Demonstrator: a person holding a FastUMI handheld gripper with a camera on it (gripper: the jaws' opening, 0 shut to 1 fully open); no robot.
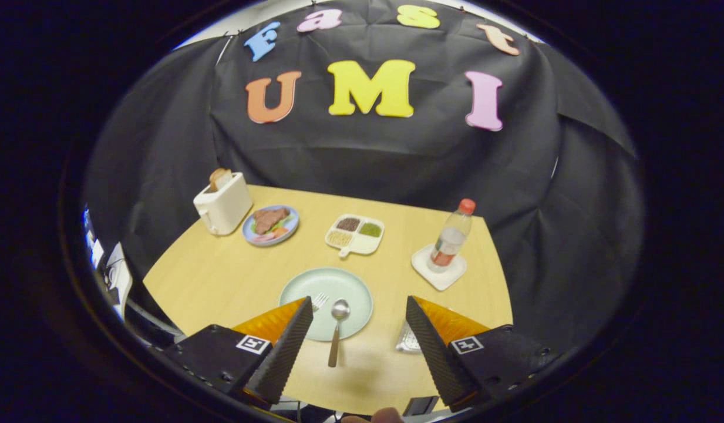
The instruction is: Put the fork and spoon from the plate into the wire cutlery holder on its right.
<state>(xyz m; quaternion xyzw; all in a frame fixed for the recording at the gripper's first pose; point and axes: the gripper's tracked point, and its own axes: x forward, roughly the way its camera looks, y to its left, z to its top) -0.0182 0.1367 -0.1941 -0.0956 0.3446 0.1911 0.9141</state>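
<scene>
Fingers (306, 329) wide apart, nothing held; spoon (337, 329) between them, bowl on plate (303, 285), handle toward gripper (359, 329).

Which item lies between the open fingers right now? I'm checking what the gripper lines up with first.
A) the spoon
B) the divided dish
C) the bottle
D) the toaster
A: the spoon lies between the gripper's open fingers, bowl on the plate and handle pointing back toward the gripper; nothing is gripped yet.
</scene>
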